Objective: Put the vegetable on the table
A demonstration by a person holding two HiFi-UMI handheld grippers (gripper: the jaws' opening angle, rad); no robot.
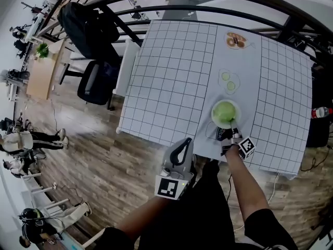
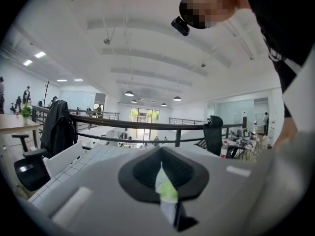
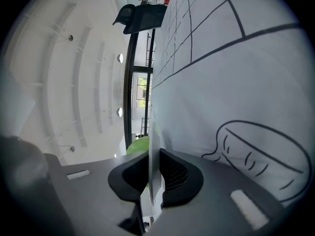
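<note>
Over the near edge of the table [image 1: 171,77], head view: the right gripper [image 1: 230,134] clamps the bowl [image 1: 214,120] by its near rim, with the vegetable [image 1: 225,111] just beyond; the left gripper [image 1: 182,149] hangs well to the left. Left gripper view: jaws together, empty. Right gripper view: thin rim pinched, green straight ahead.

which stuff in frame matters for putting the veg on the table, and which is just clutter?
In the job:
- vegetable, lying on the plate
- right tongs, shut on the plate's rim
- table

Lying about:
- left tongs, shut, empty, off the table's edge
- chair
- jacket at the railing
- bottle
- plant
</note>
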